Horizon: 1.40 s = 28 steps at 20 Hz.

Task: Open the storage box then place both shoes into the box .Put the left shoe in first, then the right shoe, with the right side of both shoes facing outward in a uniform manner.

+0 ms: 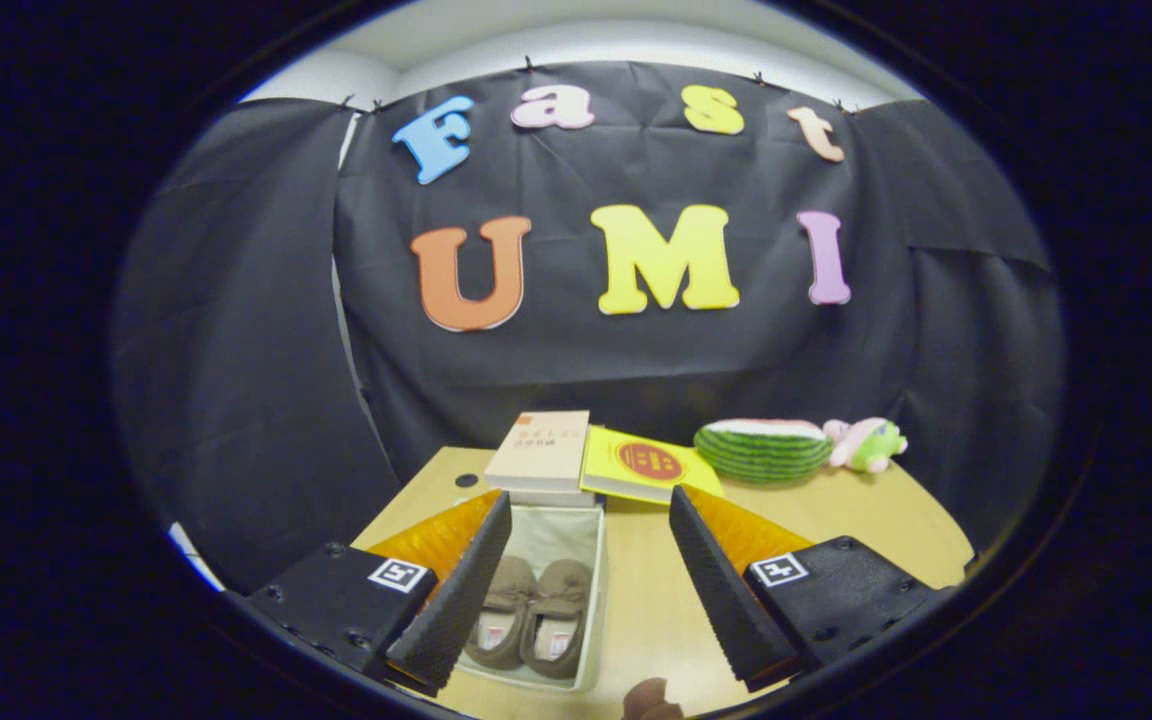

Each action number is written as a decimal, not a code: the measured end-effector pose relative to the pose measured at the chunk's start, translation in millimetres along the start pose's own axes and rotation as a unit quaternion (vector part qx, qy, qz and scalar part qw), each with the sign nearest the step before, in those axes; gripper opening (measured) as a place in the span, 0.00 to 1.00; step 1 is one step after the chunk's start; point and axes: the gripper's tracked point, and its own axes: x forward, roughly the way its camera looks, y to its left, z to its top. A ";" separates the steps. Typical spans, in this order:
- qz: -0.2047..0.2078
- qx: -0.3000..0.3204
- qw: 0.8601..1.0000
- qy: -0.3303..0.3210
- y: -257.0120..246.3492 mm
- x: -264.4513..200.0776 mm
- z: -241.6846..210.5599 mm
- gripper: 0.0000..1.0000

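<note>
While the gripper (586, 590) hangs above the wooden table (836, 520) with its fingers spread wide and nothing between them, 2 books lie beyond the fingertips: a pale book (542, 452) and a yellow book (641, 467) beside it, the pale one lying over the far rim of the storage box. Further right, near the black cloth wall, sit a watermelon-slice plush (762, 448) and a small pink and green plush toy (866, 443). Bare tabletop stretches between the fingers, right of the box, with more beyond the right finger. The white storage box (596, 590) stands open just ahead of the left finger, and 2 brown shoes (531, 615) lie side by side inside it
</note>
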 end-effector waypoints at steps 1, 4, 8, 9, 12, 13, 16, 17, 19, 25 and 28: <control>-0.001 -0.010 1.000 -0.016 -0.5 -8.7 9.9 1.00; -0.012 -0.044 0.996 -0.074 -5.9 -43.9 43.3 1.00; -0.018 -0.039 0.994 -0.097 -24.0 -83.7 62.2 1.00; -0.021 -0.038 0.994 -0.103 -32.5 -90.9 67.7 1.00; -0.031 -0.023 0.993 -0.110 -56.6 -112.3 70.0 1.00; -0.031 -0.019 0.993 -0.113 -64.6 -118.5 70.8 1.00; -0.027 -0.010 0.994 -0.107 -84.7 -129.1 68.1 1.00; -0.017 -0.010 0.995 -0.101 -86.1 -131.1 63.5 1.00; -0.025 -0.016 0.994 -0.102 -102.8 -136.1 60.5 1.00; -0.046 0.004 0.992 -0.120 -129.7 -138.6 47.3 1.00; -0.044 0.016 0.992 -0.118 -133.0 -138.3 33.4 1.00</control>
